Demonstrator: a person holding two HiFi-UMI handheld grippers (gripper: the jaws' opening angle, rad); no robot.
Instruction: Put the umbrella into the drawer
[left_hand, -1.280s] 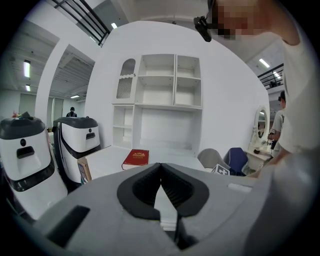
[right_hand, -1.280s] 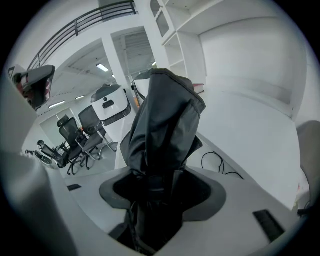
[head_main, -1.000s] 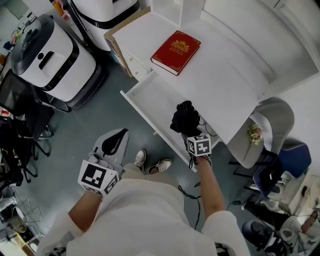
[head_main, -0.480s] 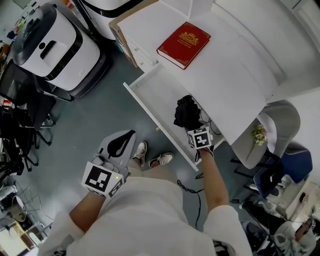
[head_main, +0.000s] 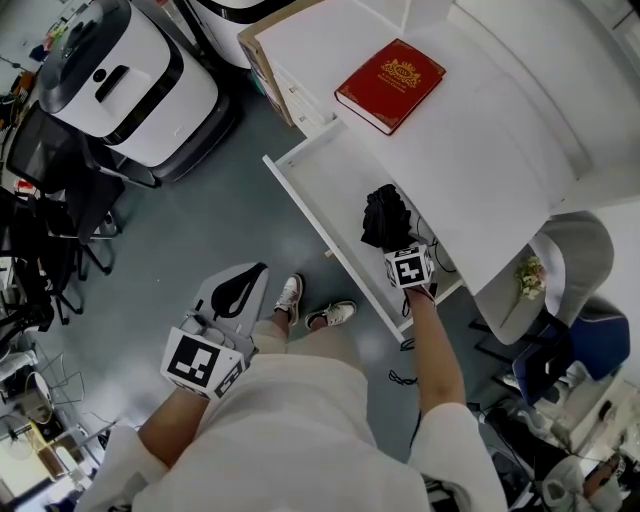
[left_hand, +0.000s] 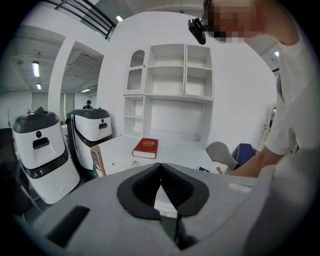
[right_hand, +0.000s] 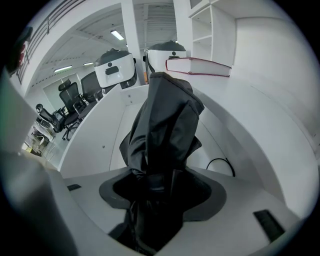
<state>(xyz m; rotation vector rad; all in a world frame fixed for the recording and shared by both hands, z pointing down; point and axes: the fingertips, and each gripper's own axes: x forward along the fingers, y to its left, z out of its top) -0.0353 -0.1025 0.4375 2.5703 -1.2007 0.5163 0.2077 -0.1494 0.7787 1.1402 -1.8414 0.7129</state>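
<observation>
Just one umbrella, one drawer, one book.

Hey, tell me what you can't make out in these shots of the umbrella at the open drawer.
- Underside of the umbrella, head view: its own fabric hides any contact with the drawer.
- Handle of the umbrella, right gripper view: buried inside the right tongs.
- Title on the book, head view: too small.
</observation>
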